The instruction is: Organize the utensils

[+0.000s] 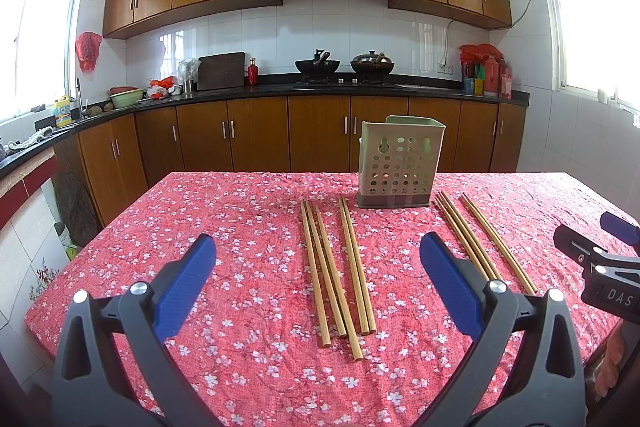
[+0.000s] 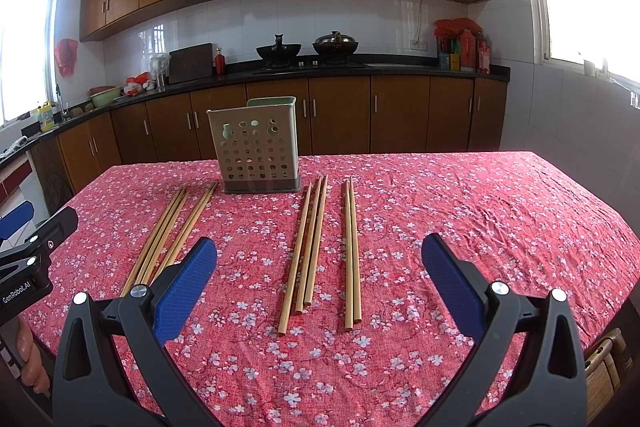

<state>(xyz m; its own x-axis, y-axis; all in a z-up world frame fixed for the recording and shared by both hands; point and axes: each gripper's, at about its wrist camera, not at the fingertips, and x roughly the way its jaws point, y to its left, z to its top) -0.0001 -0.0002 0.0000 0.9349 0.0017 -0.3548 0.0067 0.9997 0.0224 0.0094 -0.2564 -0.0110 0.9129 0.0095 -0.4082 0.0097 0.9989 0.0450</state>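
Left gripper (image 1: 318, 267) and right gripper (image 2: 319, 267): each with fingers spread wide apart, holding nothing, poised above the near part of a table under a red floral tablecloth (image 1: 240, 227). Perforated green utensil holder (image 1: 398, 163) stands upright at 12 o'clock on the cloth. Bamboo chopsticks lie flat in two sets, long axes running near-to-far, far ends pointing toward the holder: left set (image 1: 340, 267) at the holder's 7 o'clock, right set (image 2: 320, 247) at its 5 o'clock. Neither gripper touches them.
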